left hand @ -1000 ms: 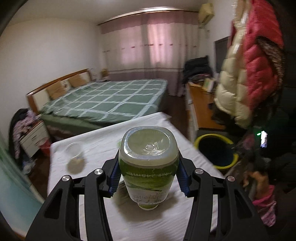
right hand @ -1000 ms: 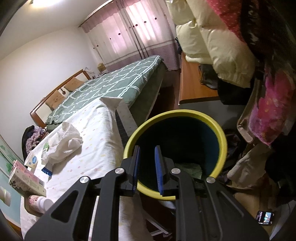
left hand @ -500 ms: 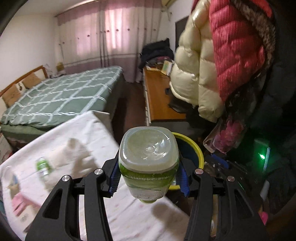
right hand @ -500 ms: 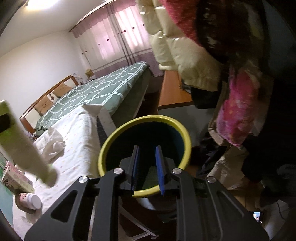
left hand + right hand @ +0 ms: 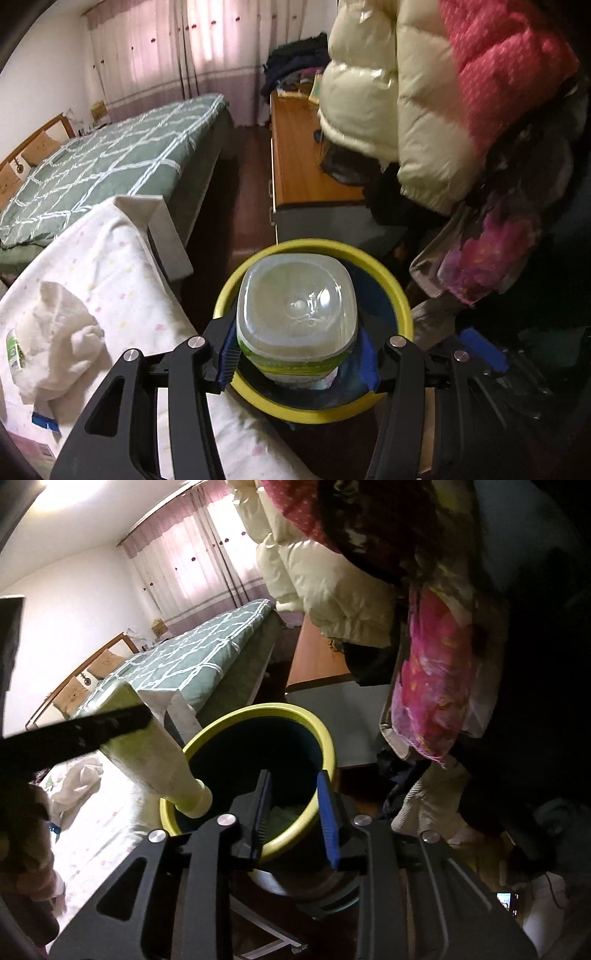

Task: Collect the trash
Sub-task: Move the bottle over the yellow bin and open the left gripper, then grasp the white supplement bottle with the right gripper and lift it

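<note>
- Left gripper [image 5: 297,360] opening around the upside-down bottle [image 5: 297,314], right pad clear, above the yellow bin [image 5: 402,302].
- Right gripper [image 5: 293,814] empty, jaws spreading, over the bin's rim.

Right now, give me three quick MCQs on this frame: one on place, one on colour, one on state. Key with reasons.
1. The bottle is:
A. over the bin
B. on the bed
C. on the floor

2. The bin rim is:
A. red
B. yellow
C. white

3. The right gripper holds:
A. a cloth
B. a box
C. nothing

Key:
1 A, its neck points into the bin mouth, between the left gripper's opening jaws.
2 B, the rim shows yellow in both views.
3 C, its opening jaws have only the bin behind them.
</note>
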{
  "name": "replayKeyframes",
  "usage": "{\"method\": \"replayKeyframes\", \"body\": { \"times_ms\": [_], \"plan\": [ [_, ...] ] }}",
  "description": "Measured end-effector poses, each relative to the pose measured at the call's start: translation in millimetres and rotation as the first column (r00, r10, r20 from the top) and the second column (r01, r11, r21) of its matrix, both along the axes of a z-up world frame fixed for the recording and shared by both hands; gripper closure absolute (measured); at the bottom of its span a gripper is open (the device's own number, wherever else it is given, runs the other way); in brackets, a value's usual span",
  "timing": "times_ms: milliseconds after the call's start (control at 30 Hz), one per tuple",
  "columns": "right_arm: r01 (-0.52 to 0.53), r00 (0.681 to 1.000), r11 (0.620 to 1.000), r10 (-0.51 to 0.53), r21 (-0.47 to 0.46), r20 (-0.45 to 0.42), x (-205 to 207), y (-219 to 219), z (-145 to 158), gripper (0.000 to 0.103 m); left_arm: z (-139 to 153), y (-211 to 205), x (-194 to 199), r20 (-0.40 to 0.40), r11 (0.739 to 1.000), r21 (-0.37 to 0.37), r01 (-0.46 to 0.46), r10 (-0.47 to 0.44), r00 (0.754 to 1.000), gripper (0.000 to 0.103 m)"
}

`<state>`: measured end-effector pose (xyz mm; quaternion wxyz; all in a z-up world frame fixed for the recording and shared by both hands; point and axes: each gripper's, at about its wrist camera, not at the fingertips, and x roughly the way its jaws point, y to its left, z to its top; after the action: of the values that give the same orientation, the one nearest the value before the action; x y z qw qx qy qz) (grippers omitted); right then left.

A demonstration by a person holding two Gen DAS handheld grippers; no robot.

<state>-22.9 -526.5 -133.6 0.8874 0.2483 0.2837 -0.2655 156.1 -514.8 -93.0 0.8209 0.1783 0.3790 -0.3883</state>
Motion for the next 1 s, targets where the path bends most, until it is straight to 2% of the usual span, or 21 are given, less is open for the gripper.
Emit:
{"method": "replayKeyframes", "body": {
  "times_ms": [33,233,367,467,600,767,833,933,967,1000],
  "plan": [
    [0.002,1.000,1.000,-0.002,-0.001,-0.002,-1,-1,-1,0.076,-1,0,-1,0.007,1.000,0.001,-0.005,0.005,1.000,0.038],
    [-0.011,1.000,1.000,0.011,0.004,-0.006,1,3,-4,0.076,25,28,-12,0.044,0.999,-0.039,-0.030,0.032,0.999,0.031],
    [-0.046,0.999,0.999,0.046,0.008,-0.013,9,13,-7,0.076,57,74,-30,0.100,0.994,-0.095,-0.051,0.061,0.993,0.020],
    [-0.074,0.997,0.997,0.074,0.008,-0.021,16,24,-9,0.075,75,115,-41,0.151,0.988,-0.126,-0.090,0.109,0.982,0.019],
    [-0.113,0.993,0.994,0.113,0.000,-0.025,25,42,-6,0.075,92,177,-48,0.175,0.969,-0.178,-0.173,0.204,0.963,0.016],
    [-0.192,0.981,0.981,0.191,-0.021,-0.037,41,76,-2,0.074,96,262,-58,0.213,0.927,-0.205,-0.314,0.355,0.910,0.015],
    [-0.236,0.971,0.971,0.234,-0.029,-0.043,50,94,0,0.074,96,295,-63,0.234,0.902,-0.207,-0.378,0.421,0.877,0.015],
    [-0.307,0.951,0.951,0.304,-0.044,-0.059,62,126,1,0.073,93,348,-72,0.252,0.851,-0.222,-0.475,0.521,0.815,0.015],
    [-0.331,0.943,0.942,0.328,-0.048,-0.065,66,136,2,0.073,92,372,-75,0.249,0.824,-0.231,-0.517,0.564,0.787,0.015],
    [-0.357,0.933,0.933,0.354,-0.050,-0.071,70,147,2,0.073,91,386,-77,0.243,0.807,-0.238,-0.540,0.588,0.771,0.015]
  ]
}}
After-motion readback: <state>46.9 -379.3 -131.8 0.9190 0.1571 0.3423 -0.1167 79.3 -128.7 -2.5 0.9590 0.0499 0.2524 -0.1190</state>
